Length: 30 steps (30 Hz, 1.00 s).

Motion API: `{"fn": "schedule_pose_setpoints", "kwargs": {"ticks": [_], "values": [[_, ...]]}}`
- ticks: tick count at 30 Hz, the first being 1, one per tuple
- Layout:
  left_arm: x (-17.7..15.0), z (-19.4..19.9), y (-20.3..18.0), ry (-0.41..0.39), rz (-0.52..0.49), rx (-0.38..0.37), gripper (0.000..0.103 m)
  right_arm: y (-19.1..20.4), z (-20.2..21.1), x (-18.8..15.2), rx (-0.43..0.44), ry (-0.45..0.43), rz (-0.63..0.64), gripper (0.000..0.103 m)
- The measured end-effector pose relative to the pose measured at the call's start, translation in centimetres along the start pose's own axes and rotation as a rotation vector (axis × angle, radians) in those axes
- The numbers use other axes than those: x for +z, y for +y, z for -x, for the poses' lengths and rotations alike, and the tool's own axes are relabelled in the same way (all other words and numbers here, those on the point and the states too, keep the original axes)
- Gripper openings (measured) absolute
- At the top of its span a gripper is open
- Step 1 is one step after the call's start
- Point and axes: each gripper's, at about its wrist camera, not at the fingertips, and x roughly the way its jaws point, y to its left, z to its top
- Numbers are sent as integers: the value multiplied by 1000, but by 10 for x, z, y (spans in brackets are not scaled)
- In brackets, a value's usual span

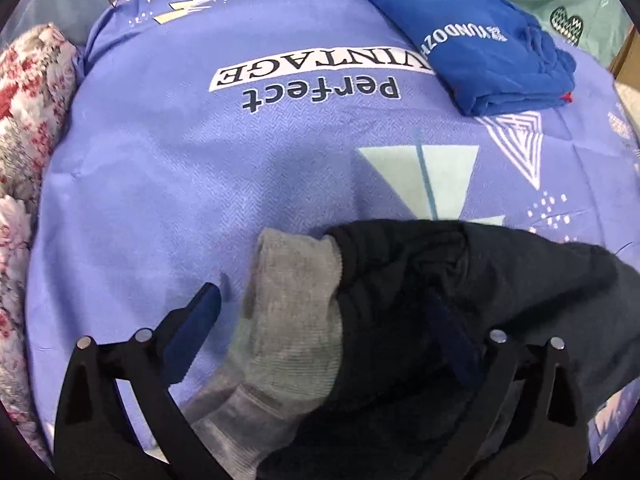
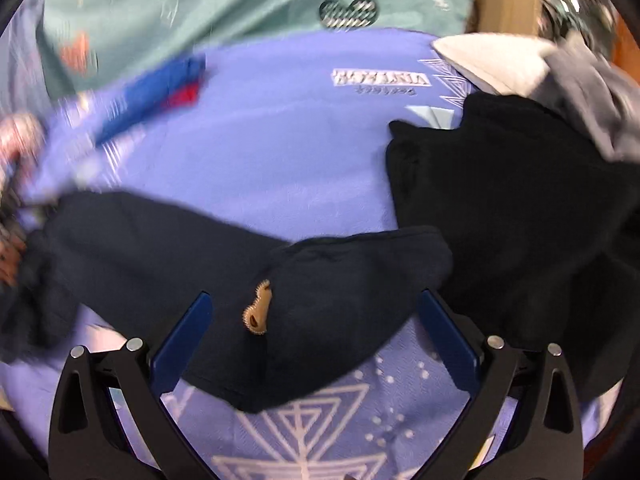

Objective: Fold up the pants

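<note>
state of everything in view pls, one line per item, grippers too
dark pants: unfolded, spread across the bed, grey lining turned out at one end
blue garment: folded, lying apart on the bedspread
purple bedspread: laid flat
floral blanket: bunched at the bed's edge
left gripper: open, straddling the pants' grey end
right gripper: open, pants between its fingers, not pinched

dark pants (image 2: 304, 300): one, spread out
folded blue garment (image 1: 476, 48): one
purple bedspread (image 1: 200, 184): one
floral blanket (image 1: 28, 92): one
</note>
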Motion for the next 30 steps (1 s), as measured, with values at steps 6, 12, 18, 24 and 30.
{"fn": "schedule_pose_setpoints", "kwargs": {"ticks": [6, 12, 18, 24, 30], "values": [[-7, 21, -4, -32, -65, -9, 51, 11, -27, -2, -69, 99, 76, 14], [-6, 30, 0, -22, -61, -16, 48, -23, 14, 13, 17, -67, -59, 9], [9, 0, 5, 16, -34, 12, 91, -42, 50, 16, 16, -149, -127, 9], [20, 14, -16, -14, -82, -36, 28, -47, 57, -1, 60, -171, -161, 9], [18, 56, 4, -124, 18, -54, 10, -46, 72, 14, 102, -249, -160, 9]]}}
